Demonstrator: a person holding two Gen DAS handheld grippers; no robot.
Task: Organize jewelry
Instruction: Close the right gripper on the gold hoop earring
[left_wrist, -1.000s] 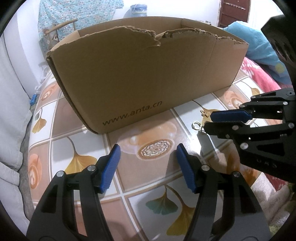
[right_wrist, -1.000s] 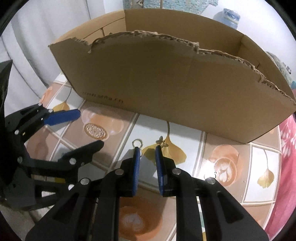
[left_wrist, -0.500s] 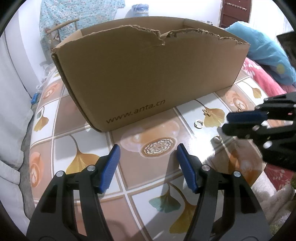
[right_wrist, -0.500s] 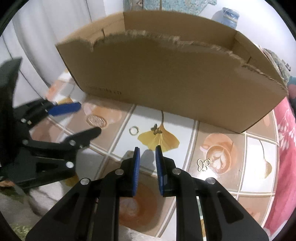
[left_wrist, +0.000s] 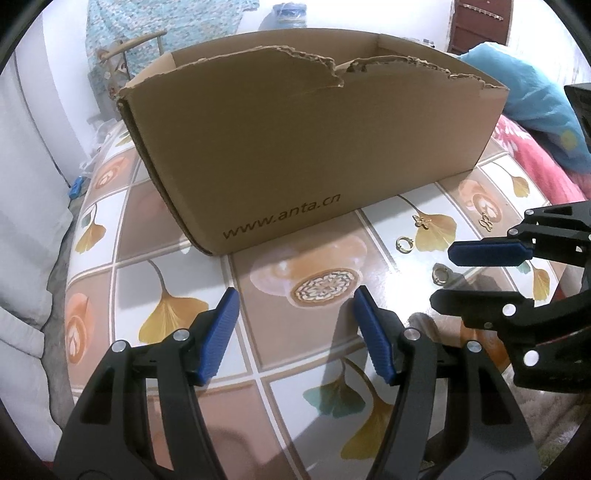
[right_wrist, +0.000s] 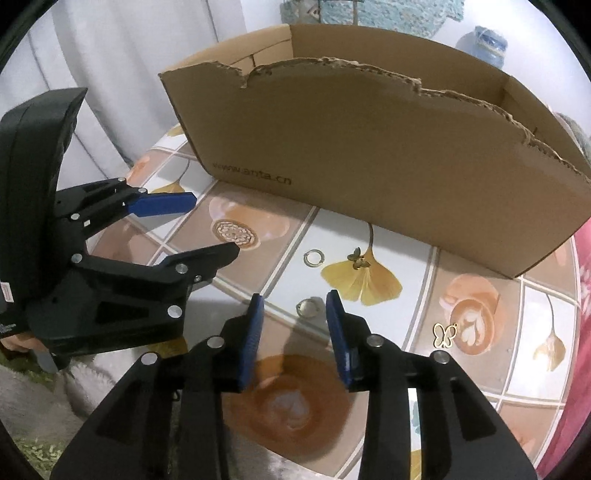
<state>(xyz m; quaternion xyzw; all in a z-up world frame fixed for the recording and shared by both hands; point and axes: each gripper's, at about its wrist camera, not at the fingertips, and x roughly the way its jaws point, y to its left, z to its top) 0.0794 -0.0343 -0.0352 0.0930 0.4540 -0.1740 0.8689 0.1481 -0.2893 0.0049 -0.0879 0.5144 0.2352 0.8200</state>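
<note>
On the tiled ginkgo-print table (right_wrist: 406, 254) before the cardboard box (right_wrist: 369, 147), the right tool (right_wrist: 295, 299), empty, has just spread apart around a ring (right_wrist: 307, 307), which formerly lay farther off; the left tool (left_wrist: 295, 306) gapes empty.

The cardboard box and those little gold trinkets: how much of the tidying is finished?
Nothing looks finished: the box hides its inside. In hand: the right claw, jaws just opening, straddles one ring without gripping. Left on the table: another ring, a flower charm, a butterfly charm. The left claw is open, empty.
</note>
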